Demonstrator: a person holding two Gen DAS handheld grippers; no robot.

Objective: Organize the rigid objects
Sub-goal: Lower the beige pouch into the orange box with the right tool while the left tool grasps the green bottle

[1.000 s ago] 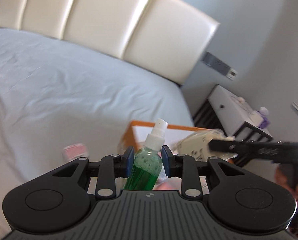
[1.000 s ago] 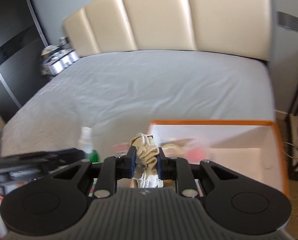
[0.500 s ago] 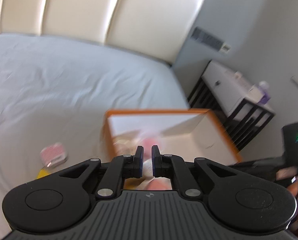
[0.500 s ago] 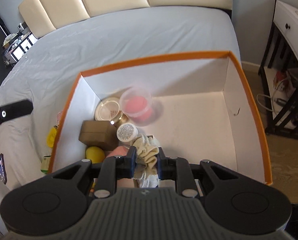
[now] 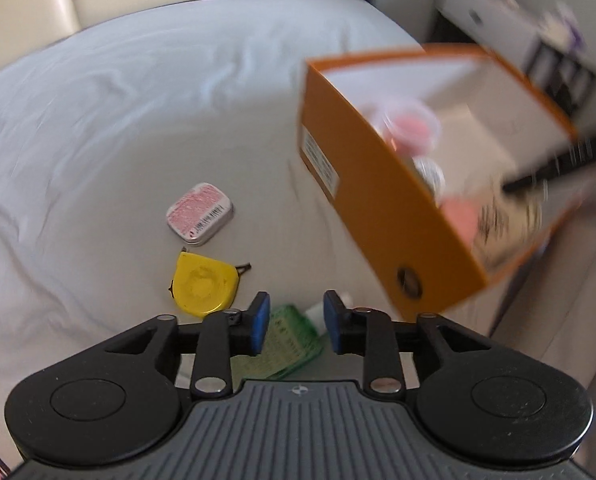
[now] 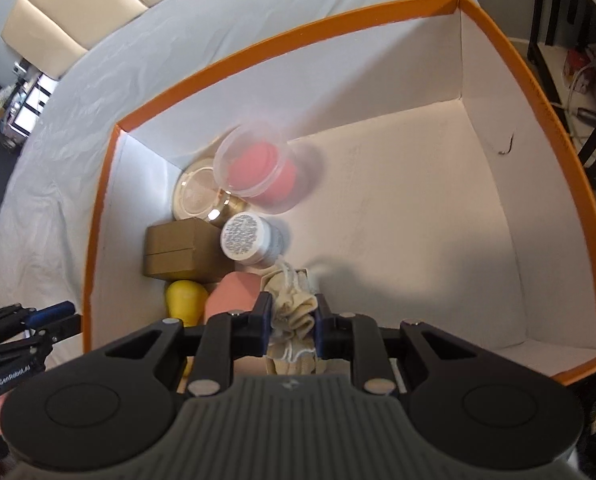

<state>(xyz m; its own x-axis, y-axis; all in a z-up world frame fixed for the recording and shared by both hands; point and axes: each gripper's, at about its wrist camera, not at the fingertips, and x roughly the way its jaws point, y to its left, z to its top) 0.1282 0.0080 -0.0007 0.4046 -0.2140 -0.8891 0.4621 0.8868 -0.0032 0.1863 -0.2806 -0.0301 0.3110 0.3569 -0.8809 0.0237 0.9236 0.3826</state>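
**Two grippers at work: one over the box, one over the loose items**

Two jobs run side by side. The right gripper (image 6: 290, 322) hangs above the near-left part of the orange-rimmed white cardboard box (image 6: 509, 60), its jaws clamped on a cream bundle of knitted fabric (image 6: 294, 312). To finish this placement well, the bundle should probably be lowered until it rests on the box floor or on the items below, in the free space just right of the salmon-pink block (image 6: 234, 294), and only then let go; dropping it from height could knock the white round jar with printed lid (image 6: 246, 240) or the clear tub holding a pink sponge (image 6: 258, 168). A brown cardboard carton (image 6: 182, 252), a yellow rounded object (image 6: 184, 298) and a gold-rimmed round compact (image 6: 198, 192) fill the left side, so the wide bare floor to the right is the safer target.

The left gripper (image 5: 294, 328) has its blue-padded jaws spread, with the green translucent spray bottle (image 5: 294, 344) lying on the grey bedsheet (image 5: 98, 120) beneath and between them, not gripped. Whether the pads touch it cannot be told. A yellow round tape measure (image 5: 202, 284) lies just left of the fingers, and a pink-labelled flat tin (image 5: 200, 214) sits farther off, both outside the box.
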